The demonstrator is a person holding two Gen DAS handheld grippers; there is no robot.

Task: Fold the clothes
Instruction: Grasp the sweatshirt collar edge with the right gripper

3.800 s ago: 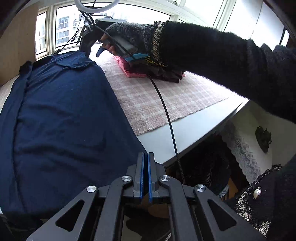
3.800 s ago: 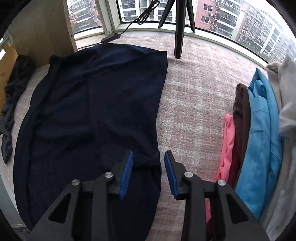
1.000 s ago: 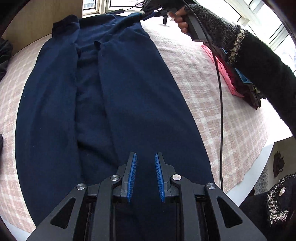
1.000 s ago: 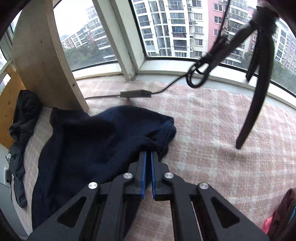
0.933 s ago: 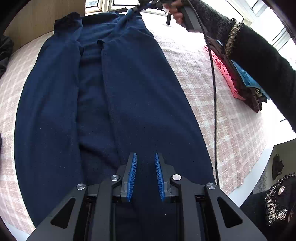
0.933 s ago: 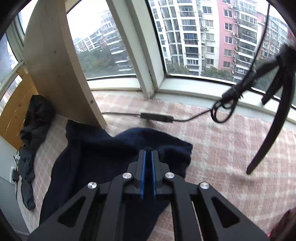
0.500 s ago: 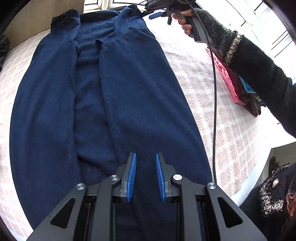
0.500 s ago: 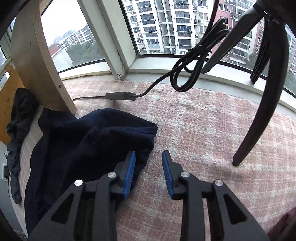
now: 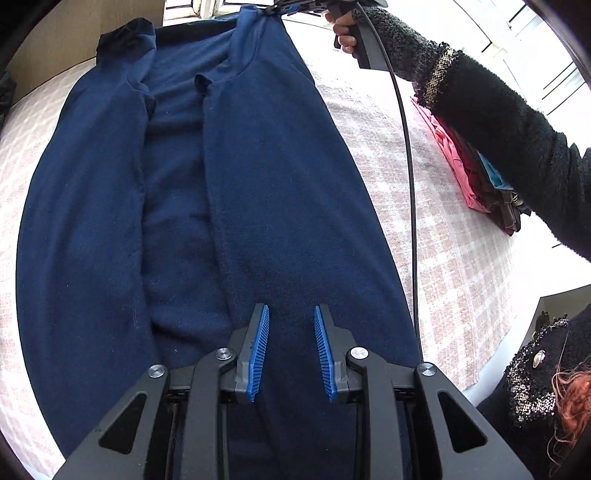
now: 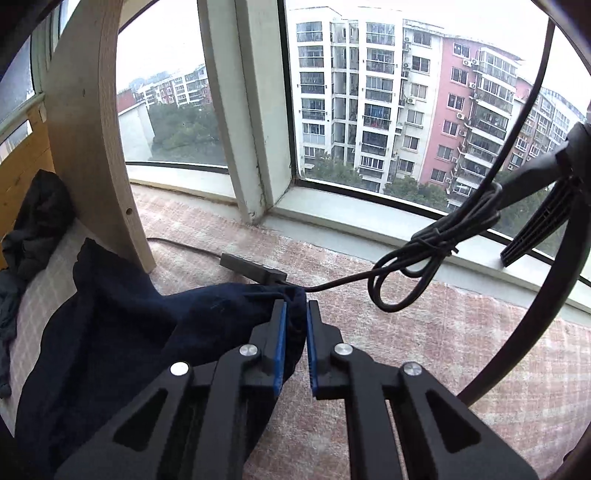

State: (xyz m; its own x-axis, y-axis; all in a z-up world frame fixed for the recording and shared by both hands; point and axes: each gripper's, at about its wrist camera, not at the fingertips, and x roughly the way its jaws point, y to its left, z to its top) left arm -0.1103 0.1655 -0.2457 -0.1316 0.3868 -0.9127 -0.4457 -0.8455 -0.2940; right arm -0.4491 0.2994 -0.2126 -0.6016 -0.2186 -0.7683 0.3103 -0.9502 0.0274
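A navy blue garment (image 9: pixel 258 177) lies lengthwise on the pink checked cloth (image 9: pixel 443 240), both long sides folded toward its middle. My left gripper (image 9: pixel 290 314) is open and empty, just above the garment's near end. My right gripper (image 10: pixel 294 306) is at the garment's far right corner (image 10: pixel 291 295), near the window; its jaws are closed on a fold of the navy fabric. In the left wrist view the right gripper (image 9: pixel 273 8) shows at the top, with the corner lifted a little.
A stack of folded clothes, pink and blue (image 9: pixel 476 173), lies at the right. A black cable with a power block (image 10: pixel 255 269) runs along the windowsill. A tripod leg (image 10: pixel 546 280) and a wooden panel (image 10: pixel 92 147) stand by the window. Dark clothing (image 10: pixel 33 221) lies at far left.
My right gripper was open half a second ago and has now closed on the garment's far right corner. My left gripper has stayed open over the near end.
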